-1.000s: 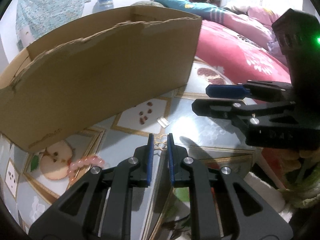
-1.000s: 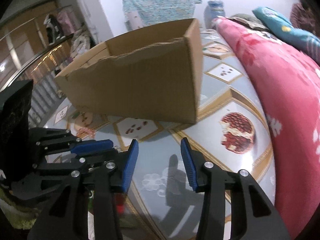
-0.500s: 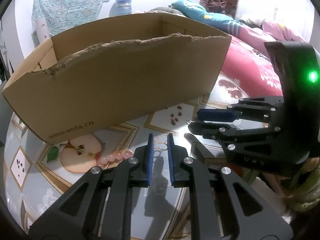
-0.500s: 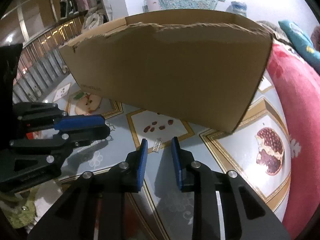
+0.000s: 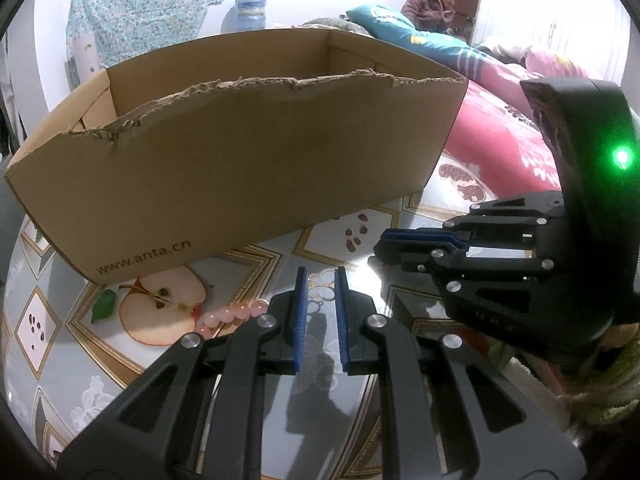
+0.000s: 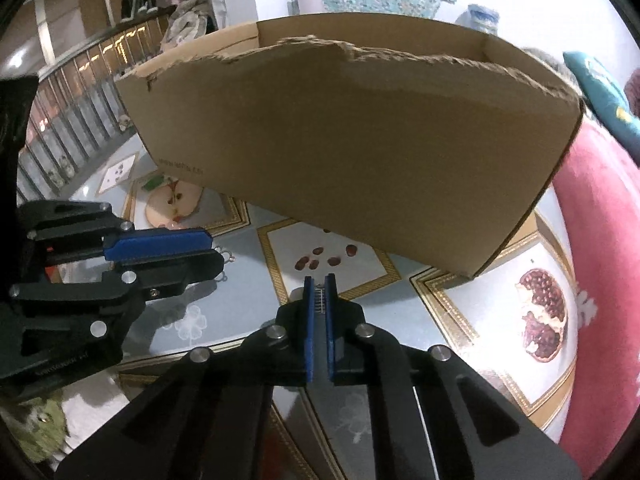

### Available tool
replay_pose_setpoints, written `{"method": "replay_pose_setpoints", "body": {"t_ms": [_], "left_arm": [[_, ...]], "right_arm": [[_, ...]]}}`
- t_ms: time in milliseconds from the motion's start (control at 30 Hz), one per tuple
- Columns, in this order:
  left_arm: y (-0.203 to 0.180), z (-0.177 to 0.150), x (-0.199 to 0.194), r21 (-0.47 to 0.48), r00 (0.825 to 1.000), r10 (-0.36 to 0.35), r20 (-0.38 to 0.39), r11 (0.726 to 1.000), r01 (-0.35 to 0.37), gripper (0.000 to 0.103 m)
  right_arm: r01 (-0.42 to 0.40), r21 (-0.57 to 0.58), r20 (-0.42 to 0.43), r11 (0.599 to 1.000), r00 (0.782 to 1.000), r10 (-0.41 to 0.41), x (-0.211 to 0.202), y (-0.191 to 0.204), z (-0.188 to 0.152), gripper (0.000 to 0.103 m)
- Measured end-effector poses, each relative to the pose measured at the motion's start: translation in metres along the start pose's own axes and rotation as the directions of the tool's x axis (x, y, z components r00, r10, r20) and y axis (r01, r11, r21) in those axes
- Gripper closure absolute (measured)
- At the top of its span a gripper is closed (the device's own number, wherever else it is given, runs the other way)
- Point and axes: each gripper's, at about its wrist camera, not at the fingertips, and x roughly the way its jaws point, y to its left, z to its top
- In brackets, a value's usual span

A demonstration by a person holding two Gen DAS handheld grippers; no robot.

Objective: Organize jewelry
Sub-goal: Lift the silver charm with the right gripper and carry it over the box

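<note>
1. two grippers, each of black plastic struts with two flat blue ribbed pads.
2. the right gripper [image 6: 319,289] has just been closing; its pads now pinch one small silver comb-like clip [image 6: 319,295], a toothed metal strip, just above the table.
3. the left gripper [image 5: 321,280] stands with a narrow gap; one gold chain bracelet [image 5: 320,285] with clover-shaped links sits between the pads, and it seems pinched there, though the contact is hard to make out.
4. one pink bead bracelet [image 5: 232,314], of round glossy beads, lies on the table just left of the left gripper, beside a printed apple half.
5. one cardboard box [image 5: 248,168], plain brown corrugated, open on top with a ragged torn front edge, stands behind both grippers; its inside is out of view.
6. one table [image 6: 460,308], glossy, with gold-bordered diamond panels and fruit pictures.
7. one red floral quilt [image 6: 600,208], soft and padded, at the table's right.
</note>
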Motion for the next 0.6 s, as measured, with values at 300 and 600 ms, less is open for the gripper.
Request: {"method": "replay_pose_setpoints", "body": {"t_ms": [300, 600], "left_arm": [[0.003, -0.001, -0.002, -0.005, 1.000, 0.002, 0.004, 1.000, -0.002, 0.091], [0.001, -0.001, -0.005, 0.002, 1.000, 0.002, 0.007, 1.000, -0.002, 0.091]], "right_arm": [[-0.016, 0.060, 0.008, 0.998, 1.000, 0.015, -0.009, -0.010, -0.002, 0.100], [-0.037, 0.081, 0.005, 0.996, 0.999, 0.037, -0.020, -0.011, -0.005, 0.100]]}}
